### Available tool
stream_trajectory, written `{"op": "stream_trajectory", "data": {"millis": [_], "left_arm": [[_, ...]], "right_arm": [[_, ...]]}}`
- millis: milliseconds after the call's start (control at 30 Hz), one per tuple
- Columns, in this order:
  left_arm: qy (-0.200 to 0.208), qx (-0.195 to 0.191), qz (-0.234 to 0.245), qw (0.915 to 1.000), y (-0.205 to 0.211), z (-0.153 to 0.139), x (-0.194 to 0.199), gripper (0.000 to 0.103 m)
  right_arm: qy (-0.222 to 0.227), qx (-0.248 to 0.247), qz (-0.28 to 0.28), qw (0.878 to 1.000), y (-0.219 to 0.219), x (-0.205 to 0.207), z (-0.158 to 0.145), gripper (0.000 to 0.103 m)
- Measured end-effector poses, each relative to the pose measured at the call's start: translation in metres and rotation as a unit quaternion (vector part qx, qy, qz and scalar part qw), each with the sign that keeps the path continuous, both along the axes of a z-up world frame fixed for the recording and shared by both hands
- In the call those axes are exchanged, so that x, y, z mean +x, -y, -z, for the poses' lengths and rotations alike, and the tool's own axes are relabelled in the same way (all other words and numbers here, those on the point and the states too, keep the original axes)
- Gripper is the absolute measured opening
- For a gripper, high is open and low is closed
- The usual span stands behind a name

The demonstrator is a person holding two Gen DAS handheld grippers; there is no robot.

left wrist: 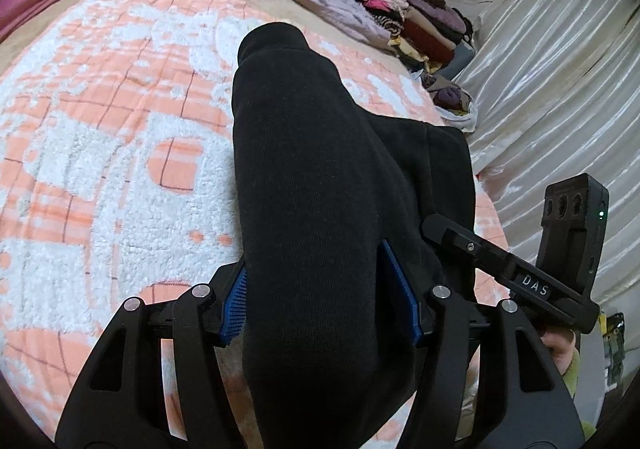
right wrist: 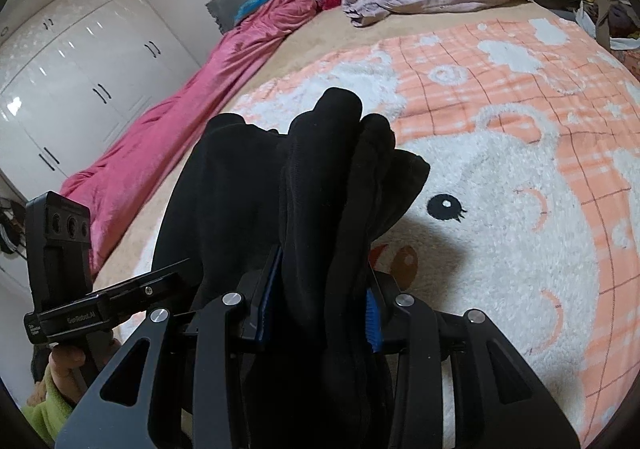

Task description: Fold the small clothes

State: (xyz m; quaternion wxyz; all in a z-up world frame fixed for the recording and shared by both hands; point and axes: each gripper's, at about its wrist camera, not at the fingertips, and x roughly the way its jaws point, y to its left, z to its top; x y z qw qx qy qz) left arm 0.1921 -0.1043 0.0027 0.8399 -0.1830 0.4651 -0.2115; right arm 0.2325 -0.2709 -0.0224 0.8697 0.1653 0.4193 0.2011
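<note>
Gripping: both grippers clenched one black garment point(left wrist: 312, 177) above a bed.
Left gripper point(left wrist: 320, 293): its blue pads point(left wrist: 236, 305) pressed a thick fold of the garment from either side; the cloth rose toward 12 o'clock and spilled toward 3 o'clock.
Right gripper point(right wrist: 320, 289): its jaws pinched bunched folds of the garment point(right wrist: 320, 185), which stood up toward 12 o'clock.
Garment: held off the blanket point(left wrist: 100, 137), between the two grippers.
Blanket: orange and white plaid fleece with a bear face, spread under the garment.
Clothes pile point(left wrist: 400, 9): mixed colours, at 1 o'clock in the left view, well apart from the garment.
Pink quilt point(right wrist: 180, 121): along the bed edge at 10 o'clock in the right view.
Wardrobe point(right wrist: 72, 65): white doors, at 9 o'clock in the right view.
</note>
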Motion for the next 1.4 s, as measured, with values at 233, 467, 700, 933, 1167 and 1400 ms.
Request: {"op": "stream_trajectory", "data": {"millis": [233,467,700,933,1167,1400], "left_arm": [[-0.016,0.015,-0.013,0.9997,0.000,0.022,0.015,0.052],[-0.008,0.030,-0.012,0.9994,-0.001,0.023,0.017,0.056],[-0.004,0.040,-0.011,0.9991,0.002,0.023,0.018,0.059],[0.003,0.046,-0.016,0.9988,0.000,0.019,0.017,0.061],[0.024,0.050,-0.028,0.9981,-0.011,0.005,0.007,0.070],[0.060,0.063,-0.053,0.9948,-0.021,-0.016,-0.014,0.084]], "right_arm": [[-0.015,-0.018,0.020,1.000,0.001,0.015,0.025,0.033],[-0.020,-0.051,0.039,0.998,0.002,0.020,0.039,0.044],[-0.018,-0.070,0.050,0.996,0.003,0.021,0.042,0.051],[-0.007,-0.076,0.058,0.995,0.002,0.015,0.034,0.055],[0.038,-0.083,0.083,0.992,0.008,-0.006,0.009,0.076],[0.101,-0.101,0.110,0.984,0.012,-0.043,-0.019,0.095]]}}
